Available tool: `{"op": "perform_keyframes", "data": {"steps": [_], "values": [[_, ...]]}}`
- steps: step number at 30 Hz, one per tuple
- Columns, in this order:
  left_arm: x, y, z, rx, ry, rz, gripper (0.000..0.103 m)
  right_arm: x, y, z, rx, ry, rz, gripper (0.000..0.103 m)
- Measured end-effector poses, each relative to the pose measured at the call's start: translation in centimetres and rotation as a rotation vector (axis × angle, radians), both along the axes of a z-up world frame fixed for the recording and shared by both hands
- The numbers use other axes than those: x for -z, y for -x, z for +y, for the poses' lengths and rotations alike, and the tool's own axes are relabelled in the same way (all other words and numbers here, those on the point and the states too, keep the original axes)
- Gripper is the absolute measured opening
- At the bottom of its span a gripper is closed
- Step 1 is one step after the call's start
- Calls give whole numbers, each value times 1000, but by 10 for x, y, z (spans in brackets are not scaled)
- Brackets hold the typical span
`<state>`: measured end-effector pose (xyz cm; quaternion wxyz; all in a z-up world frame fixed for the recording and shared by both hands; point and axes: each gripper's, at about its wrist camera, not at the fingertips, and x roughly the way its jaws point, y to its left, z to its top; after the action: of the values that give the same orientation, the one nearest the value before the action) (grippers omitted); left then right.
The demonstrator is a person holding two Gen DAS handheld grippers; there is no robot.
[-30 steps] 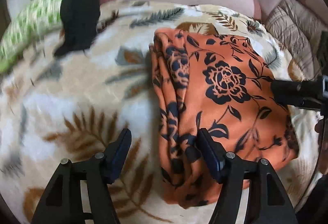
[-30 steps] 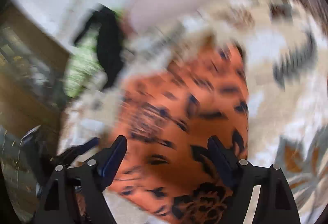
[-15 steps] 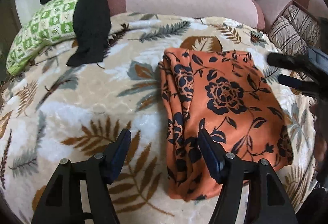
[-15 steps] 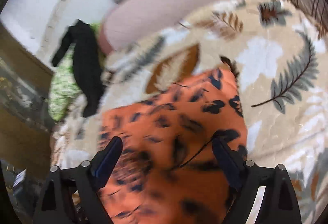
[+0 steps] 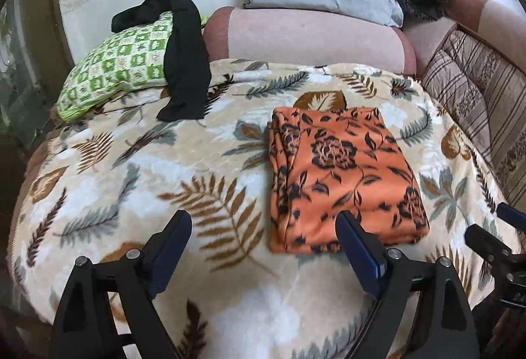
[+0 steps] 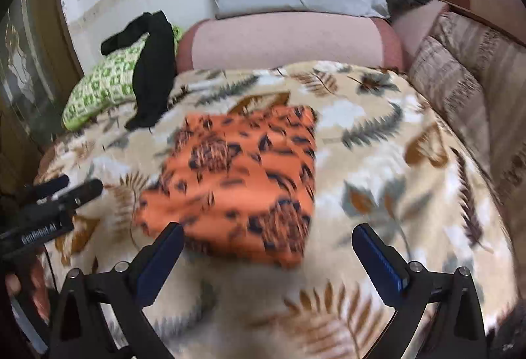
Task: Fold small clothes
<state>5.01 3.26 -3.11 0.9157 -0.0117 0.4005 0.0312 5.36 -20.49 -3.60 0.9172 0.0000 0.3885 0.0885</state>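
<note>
The folded orange floral-print cloth [image 5: 342, 178], soft and limp (likely slippery), invites pinching its frame-bottom edge; both hand-held grippers [image 5: 263, 250] [image 6: 268, 253] gape empty, jaws just widened.

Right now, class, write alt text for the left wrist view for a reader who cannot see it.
A folded orange cloth with black flowers lies on a leaf-patterned beige blanket, just beyond the open, empty left gripper. Behind, a black garment drapes over a green checked pillow; the right gripper shows at the right edge.

Two wrist views angled down, both near the leaf-print blanket [image 5: 203, 161]
</note>
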Motion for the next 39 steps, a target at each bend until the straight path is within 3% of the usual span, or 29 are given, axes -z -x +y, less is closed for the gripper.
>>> {"op": "perform_keyframes", "data": {"steps": [3, 8, 11, 15, 23, 28, 39], "values": [[-6, 16, -4, -14, -3, -15, 90, -8, 20, 1, 14, 30, -11, 103], [-19, 35, -13, -8, -5, -48, 100, -21, 38, 3, 61, 71, -32, 103], [-24, 38, -13, -19, 34, -46, 101, -24, 39, 7, 62, 81, -28, 103], [-30, 37, -16, -64, -21, -31, 101, -28, 40, 13, 51, 104, -31, 103], [-37, 39, -16, -51, -12, -48, 101, -32, 38, 24, 36, 129, -40, 103], [-38, 35, -12, -52, 37, -54, 101, -34, 33, 27, 39, 142, -43, 103], [-35, 22, -15, -34, 13, -49, 101, -33, 20, 30, 48, 146, -36, 103]]}}
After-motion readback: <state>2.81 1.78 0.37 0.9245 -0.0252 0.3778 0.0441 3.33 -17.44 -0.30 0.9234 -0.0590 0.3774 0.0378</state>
